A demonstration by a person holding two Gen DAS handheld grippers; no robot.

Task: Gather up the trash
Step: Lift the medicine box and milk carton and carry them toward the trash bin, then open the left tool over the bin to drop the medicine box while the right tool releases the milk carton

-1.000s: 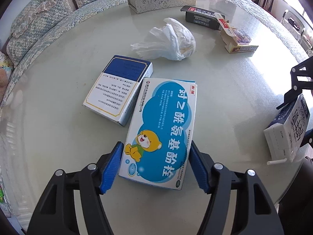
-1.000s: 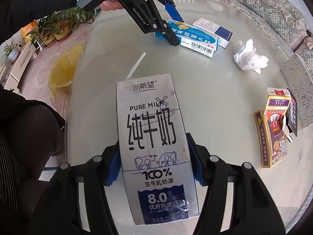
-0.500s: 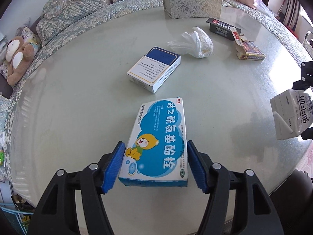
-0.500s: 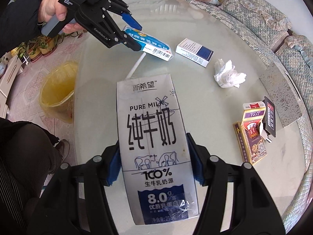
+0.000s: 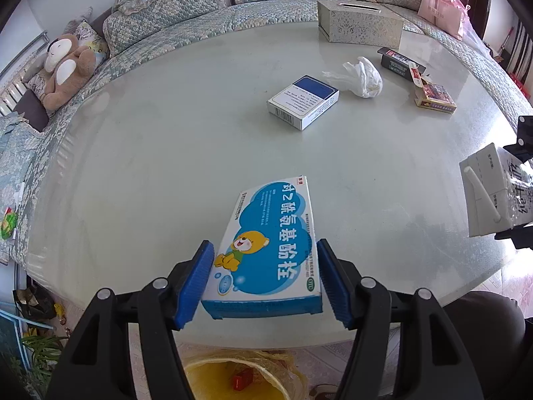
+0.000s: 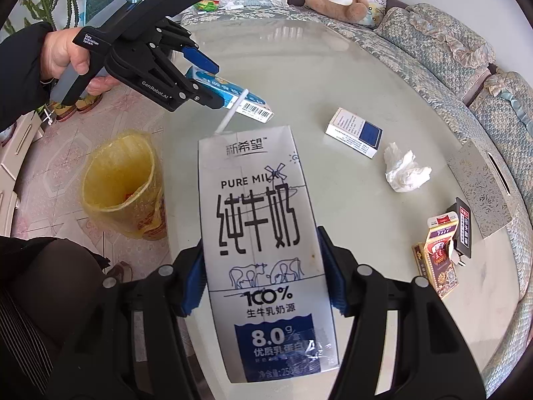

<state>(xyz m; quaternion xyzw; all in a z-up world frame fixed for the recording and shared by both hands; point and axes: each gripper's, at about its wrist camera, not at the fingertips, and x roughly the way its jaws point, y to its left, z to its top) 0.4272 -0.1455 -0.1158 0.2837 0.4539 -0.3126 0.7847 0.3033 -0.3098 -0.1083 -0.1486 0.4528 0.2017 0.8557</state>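
L wrist view: left gripper point(image 5: 265, 278) clamps the blue medicine box point(image 5: 269, 250) by its long sides, about half open, box lifted off the glass table point(image 5: 166, 140) at the near edge, yellow bin point(image 5: 243, 376) just below. R wrist view: right gripper point(image 6: 263, 283) likewise half open, pads tight on the milk carton point(image 6: 263, 243) w/ straw; bin sits on the floor at left. Step looks like carry-to-bin; next: get each item over the bin mouth, then release.
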